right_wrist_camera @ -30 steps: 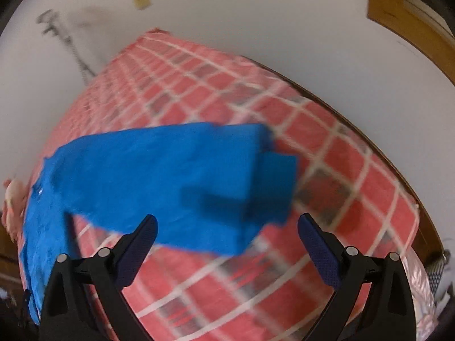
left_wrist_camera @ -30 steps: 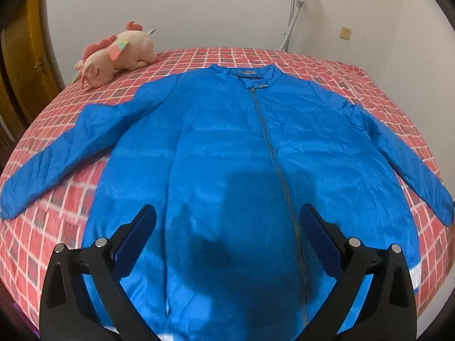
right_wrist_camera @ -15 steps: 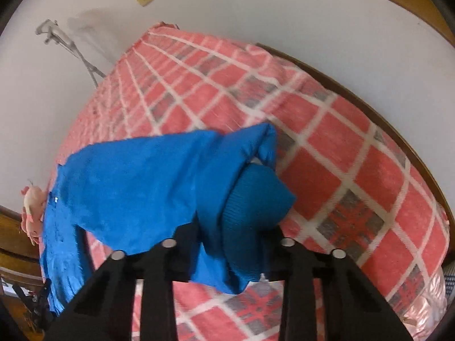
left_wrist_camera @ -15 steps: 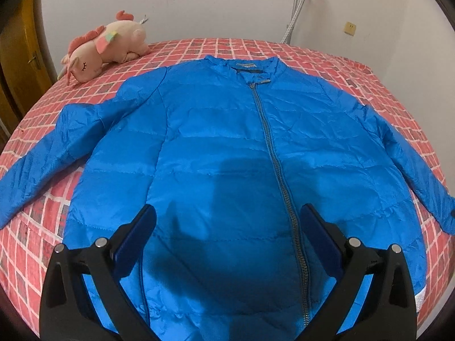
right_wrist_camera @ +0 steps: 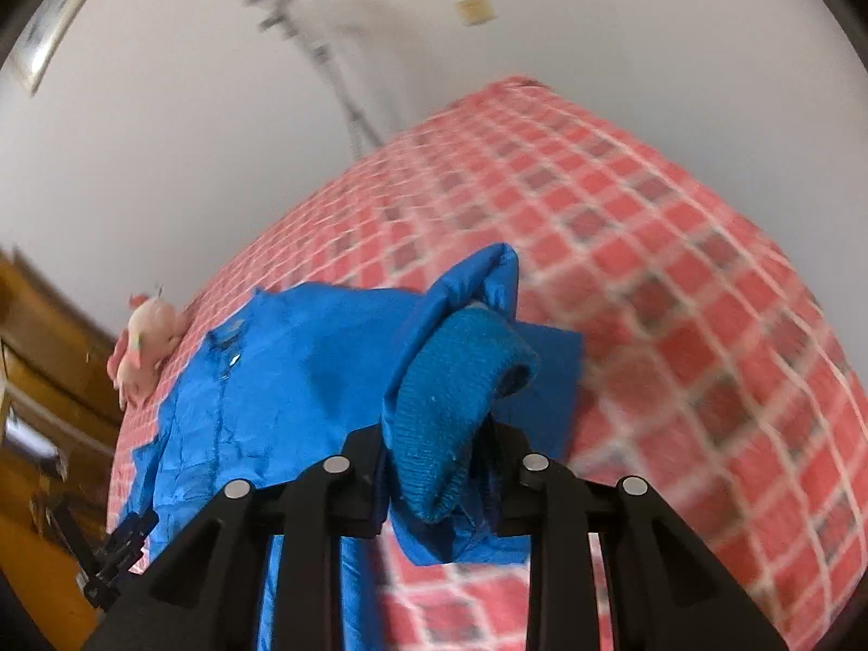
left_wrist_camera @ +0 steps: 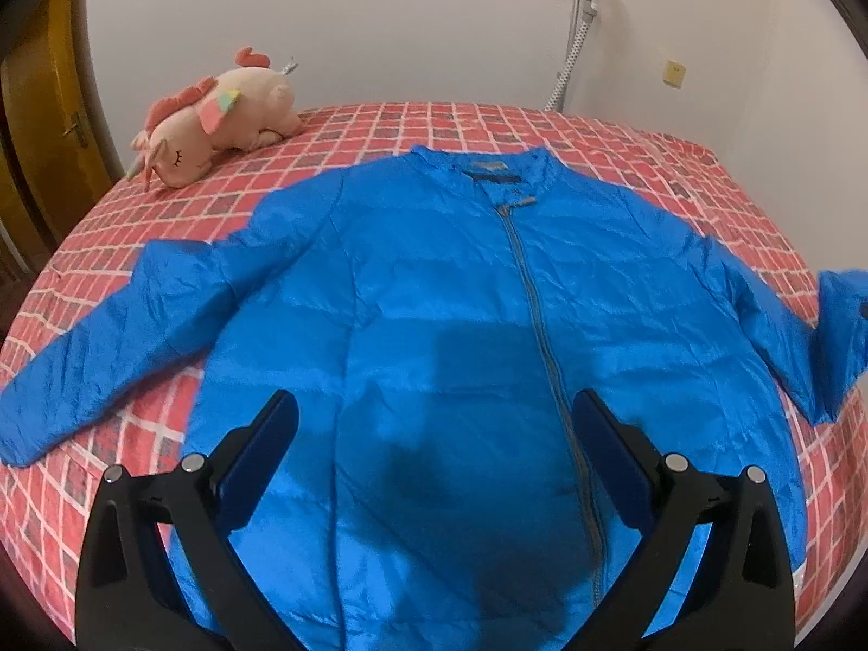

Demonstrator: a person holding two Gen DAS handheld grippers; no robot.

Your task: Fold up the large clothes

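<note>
From the left wrist, the blue jacket (left_wrist_camera: pixel 434 336) was seen spread flat and zipped on the bed (left_wrist_camera: pixel 624 141), no fold laid, the left tool (left_wrist_camera: pixel 434 455) held apart above it. From the right wrist, the right tool (right_wrist_camera: pixel 434 483), its jaws just closed, was clamped on the sleeve cuff (right_wrist_camera: pixel 455 390), lifted.

No text can be read; the jacket's (left_wrist_camera: pixel 461 325) collar label (left_wrist_camera: pixel 488 167) is illegible.

- jacket (left_wrist_camera: pixel 434 336): thin quilted cloth, slight sheen, creased
- cuff (right_wrist_camera: pixel 455 401): matt ribbed knit
- bed cover (left_wrist_camera: pixel 678 163): matt checked cloth
- plush toy (left_wrist_camera: pixel 217 119), upper left: soft fuzzy fabric
- door (left_wrist_camera: pixel 38 125), left edge: glossy wood
</note>
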